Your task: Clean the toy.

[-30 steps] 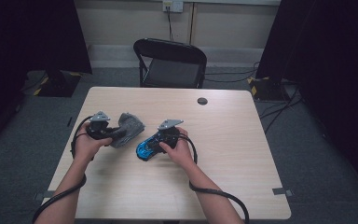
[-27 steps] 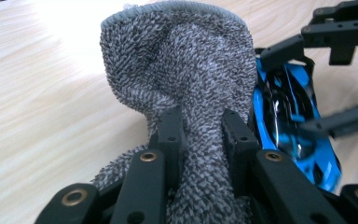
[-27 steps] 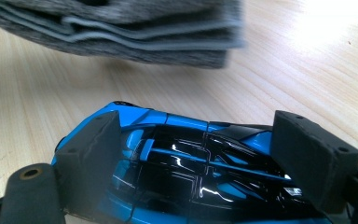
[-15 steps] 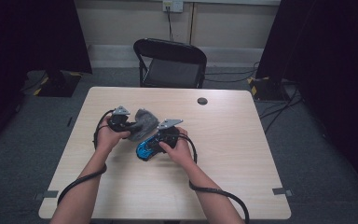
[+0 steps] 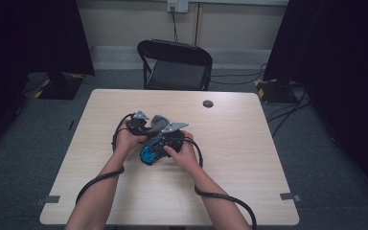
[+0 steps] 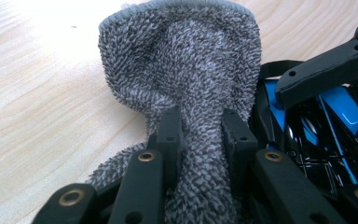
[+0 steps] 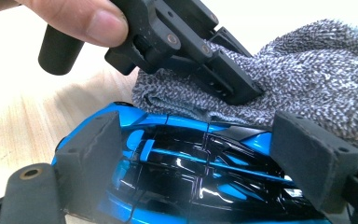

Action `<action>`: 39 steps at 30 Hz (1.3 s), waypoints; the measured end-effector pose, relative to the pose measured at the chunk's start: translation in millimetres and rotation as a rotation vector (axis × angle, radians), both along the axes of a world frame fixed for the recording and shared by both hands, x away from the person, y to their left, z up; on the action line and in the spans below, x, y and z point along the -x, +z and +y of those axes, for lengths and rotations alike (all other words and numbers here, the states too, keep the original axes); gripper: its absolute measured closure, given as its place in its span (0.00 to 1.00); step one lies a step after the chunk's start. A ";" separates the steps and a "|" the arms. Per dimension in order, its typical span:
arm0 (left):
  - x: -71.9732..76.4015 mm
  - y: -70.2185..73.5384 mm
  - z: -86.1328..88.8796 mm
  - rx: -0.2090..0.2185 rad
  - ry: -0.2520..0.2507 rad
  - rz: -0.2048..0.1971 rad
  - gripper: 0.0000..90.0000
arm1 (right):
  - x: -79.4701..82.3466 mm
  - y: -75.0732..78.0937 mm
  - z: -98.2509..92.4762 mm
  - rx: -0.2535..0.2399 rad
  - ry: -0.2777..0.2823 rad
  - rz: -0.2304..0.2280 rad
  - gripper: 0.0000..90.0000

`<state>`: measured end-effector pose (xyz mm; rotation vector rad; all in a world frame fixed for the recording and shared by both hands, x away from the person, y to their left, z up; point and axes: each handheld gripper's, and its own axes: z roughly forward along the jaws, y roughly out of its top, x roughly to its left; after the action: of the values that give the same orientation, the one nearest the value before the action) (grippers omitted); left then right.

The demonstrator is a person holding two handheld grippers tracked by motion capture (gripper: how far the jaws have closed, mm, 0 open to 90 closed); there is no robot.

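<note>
The left gripper (image 6: pixel 200 135) pinches a bunched grey terry cloth (image 6: pixel 186 70), whose looped, nubbly pile fans out beyond its black jaws into a rounded, hemmed edge. Just to its right the right gripper (image 7: pixel 205 149) clamps its foam-padded jaws on the sides of a glossy blue-and-black toy car (image 7: pixel 186 172), smooth and ribbed with thin blue lines. The cloth touches the car's upper side. Beneath both lies the pale wood-grain table (image 5: pixel 249 143).
</note>
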<state>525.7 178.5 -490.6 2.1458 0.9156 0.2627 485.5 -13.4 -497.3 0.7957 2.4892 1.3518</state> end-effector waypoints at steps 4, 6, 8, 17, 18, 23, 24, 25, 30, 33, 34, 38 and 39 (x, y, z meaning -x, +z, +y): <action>0.4 -0.3 -0.2 0.000 -0.003 -0.003 0.81 | 0.0 0.0 0.1 0.000 0.001 -0.001 0.18; 1.1 0.3 0.0 -0.012 -0.014 -0.006 0.81 | 0.1 0.0 0.1 0.000 0.001 -0.001 0.19; 2.1 0.5 0.6 -0.010 -0.016 -0.007 0.81 | 0.0 0.0 0.1 0.000 0.001 -0.001 0.18; 9.2 1.8 10.2 -0.022 -0.038 0.000 0.81 | 0.0 0.1 0.2 0.002 0.002 0.000 0.19; 9.2 1.8 10.2 -0.022 -0.038 0.000 0.81 | 0.0 0.1 0.2 0.002 0.002 0.000 0.19; 14.3 2.7 16.1 -0.026 -0.041 0.005 0.81 | 0.2 -0.3 0.0 -0.002 0.000 -0.002 0.19; 14.3 2.7 16.1 -0.026 -0.041 0.005 0.81 | 0.2 -0.3 0.0 -0.002 0.000 -0.002 0.19; 16.2 2.6 18.8 -0.025 -0.044 0.005 0.81 | 0.3 -0.5 -0.1 -0.004 0.001 -0.003 0.19; 21.9 2.5 25.0 -0.023 -0.035 0.005 0.81 | 0.5 -0.8 -0.3 -0.006 0.000 -0.005 0.19; 25.4 2.3 29.3 -0.022 -0.033 0.008 0.81 | 0.6 -1.0 -0.4 -0.008 -0.001 -0.006 0.19; 26.6 2.5 30.6 -0.024 -0.033 0.007 0.81 | 0.6 -1.0 -0.4 -0.008 -0.001 -0.006 0.19; 30.3 3.1 34.9 -0.026 -0.034 0.006 0.81 | 0.6 -0.9 -0.3 -0.007 0.000 -0.006 0.19; 33.3 2.1 37.9 -0.013 -0.026 0.007 0.81 | 0.7 -1.1 -0.3 -0.008 -0.001 -0.008 0.19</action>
<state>492.3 216.4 -488.5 2.1705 0.8917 0.2485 484.8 -13.7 -498.4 0.7920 2.4787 1.3634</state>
